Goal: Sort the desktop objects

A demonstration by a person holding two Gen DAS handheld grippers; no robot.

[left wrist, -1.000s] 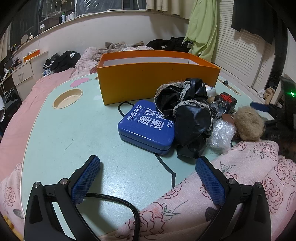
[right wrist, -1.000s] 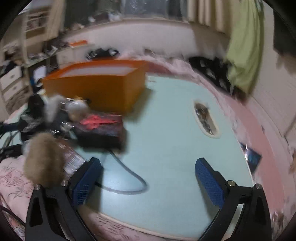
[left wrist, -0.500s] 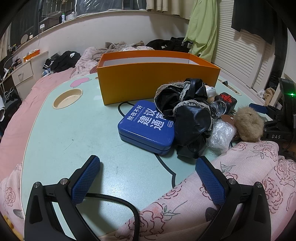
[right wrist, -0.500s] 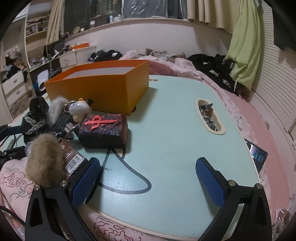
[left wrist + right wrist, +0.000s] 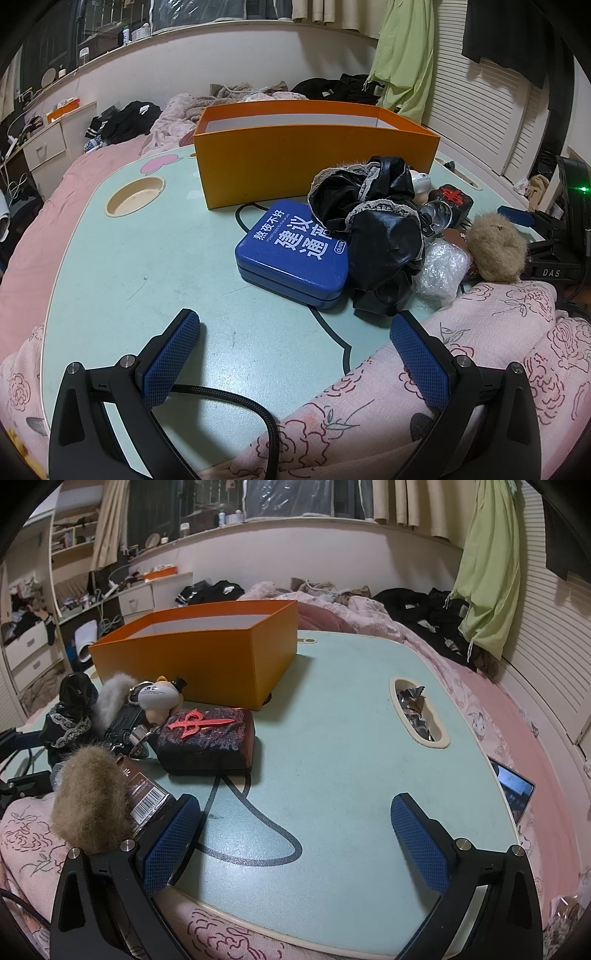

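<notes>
An orange box (image 5: 314, 162) stands open at the back of the mint-green table (image 5: 147, 266); it also shows in the right wrist view (image 5: 207, 657). In front of it lie a blue tin (image 5: 295, 254), a black lace-trimmed cloth (image 5: 376, 229), a clear plastic bag (image 5: 441, 269), a tan fur ball (image 5: 496, 247) and a dark case with a red emblem (image 5: 207, 738). A white duck keychain (image 5: 160, 699) and a barcoded brown packet (image 5: 142, 797) lie beside the case. My left gripper (image 5: 295, 354) is open and empty near the front edge. My right gripper (image 5: 295, 838) is open and empty, right of the pile.
A round cup recess (image 5: 135, 195) is sunk in the table at the left, an oval recess with wrappers (image 5: 417, 712) at the right. A floral pink blanket (image 5: 480, 332) covers the front edge. A phone (image 5: 511, 790) lies off the right rim. A black cable (image 5: 236, 402) trails under my left gripper.
The right wrist view was blurred a second ago and has steadied, shifted slightly toward the pile. The left gripper has not moved. Both stay open.
</notes>
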